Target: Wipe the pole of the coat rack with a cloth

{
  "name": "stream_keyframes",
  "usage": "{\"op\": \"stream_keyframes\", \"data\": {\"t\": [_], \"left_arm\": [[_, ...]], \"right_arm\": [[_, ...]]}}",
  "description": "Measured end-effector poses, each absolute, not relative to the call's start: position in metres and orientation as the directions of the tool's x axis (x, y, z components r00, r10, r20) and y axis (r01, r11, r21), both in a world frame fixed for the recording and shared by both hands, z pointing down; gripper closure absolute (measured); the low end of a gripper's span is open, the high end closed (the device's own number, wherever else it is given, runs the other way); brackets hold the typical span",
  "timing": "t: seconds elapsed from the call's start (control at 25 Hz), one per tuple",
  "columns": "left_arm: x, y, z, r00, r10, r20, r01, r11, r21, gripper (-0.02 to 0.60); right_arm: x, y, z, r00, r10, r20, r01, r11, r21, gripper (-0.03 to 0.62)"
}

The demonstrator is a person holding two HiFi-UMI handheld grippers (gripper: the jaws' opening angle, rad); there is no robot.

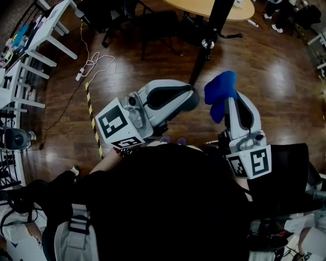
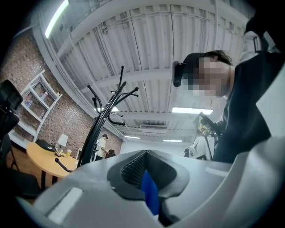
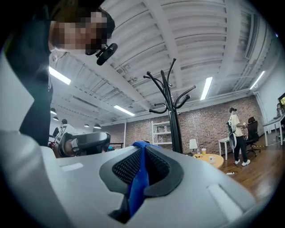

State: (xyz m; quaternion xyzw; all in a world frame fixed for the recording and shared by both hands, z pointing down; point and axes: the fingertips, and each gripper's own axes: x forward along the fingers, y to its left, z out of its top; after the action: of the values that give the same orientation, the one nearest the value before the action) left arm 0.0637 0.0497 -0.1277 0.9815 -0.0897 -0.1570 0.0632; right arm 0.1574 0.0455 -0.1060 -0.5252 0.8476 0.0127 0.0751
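Closest to you, at centre right of the head view, your right tool (image 1: pixel 230 99) is clamped on the blue cloth (image 1: pixel 220 87). In its own view the jaws are pressed together on a fold of it running along the seam, and the rest bunches up past the tips and hangs down the tool's left side. Your left tool (image 1: pixel 192 99) lies just left of it, pointing toward the right of the frame, its tip close beside the cloth, though no view shows whether they touch. Its jaws are drawn together. A thin blue sliver (image 2: pixel 150 196) of the cloth's colour sits low in the seam between them, and you cannot tell what it is. Beyond both tools stands the black pole (image 1: pixel 209 35) of the coat rack, apart from the cloth. Its long axis runs on a diagonal from the top centre of the head view down to just above your left tool. In both gripper views it rises toward the ceiling, with curved hooks at the upper end. Behind it, at the top edge of the frame, is a round wooden worktop (image 1: pixel 204 6) on the wood floor (image 1: pixel 275 76).
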Motion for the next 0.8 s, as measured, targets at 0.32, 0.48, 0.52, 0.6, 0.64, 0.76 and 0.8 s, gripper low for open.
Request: {"op": "stream_keyframes", "data": {"t": [0.32, 0.48, 0.52, 0.6, 0.64, 0.76, 0.8], "left_arm": [[0.069, 0.057, -0.123, 0.963, -0.148, -0.227, -0.129, -0.987, 0.094, 0.588], [0.065, 0.059, -0.113, 0.96, -0.118, -0.253, -0.101, -0.992, 0.078, 0.588], [0.064, 0.061, -0.11, 0.961, -0.107, -0.254, -0.091, -0.993, 0.074, 0.588], [0.059, 0.06, -0.104, 0.967, -0.094, -0.236, -0.08, -0.994, 0.068, 0.588], [0.057, 0.058, -0.102, 0.969, -0.097, -0.227, -0.083, -0.994, 0.067, 0.588], [0.055, 0.052, -0.104, 0.969, -0.108, -0.221, -0.092, -0.992, 0.082, 0.588], [0.056, 0.051, -0.105, 0.969, -0.107, -0.223, -0.089, -0.992, 0.088, 0.588]], "right_arm": [[0.152, 0.044, -0.108, -0.432, -0.894, -0.12, -0.895, 0.441, -0.064, 0.576], [0.136, 0.044, -0.096, -0.448, -0.887, -0.114, -0.889, 0.455, -0.044, 0.576], [0.132, 0.044, -0.094, -0.447, -0.886, -0.118, -0.89, 0.455, -0.043, 0.576], [0.126, 0.04, -0.09, -0.449, -0.885, -0.124, -0.889, 0.456, -0.04, 0.576], [0.123, 0.037, -0.089, -0.454, -0.882, -0.128, -0.886, 0.462, -0.04, 0.576], [0.123, 0.032, -0.091, -0.457, -0.882, -0.119, -0.885, 0.464, -0.044, 0.576], [0.126, 0.033, -0.091, -0.451, -0.886, -0.108, -0.888, 0.458, -0.045, 0.576]]}}
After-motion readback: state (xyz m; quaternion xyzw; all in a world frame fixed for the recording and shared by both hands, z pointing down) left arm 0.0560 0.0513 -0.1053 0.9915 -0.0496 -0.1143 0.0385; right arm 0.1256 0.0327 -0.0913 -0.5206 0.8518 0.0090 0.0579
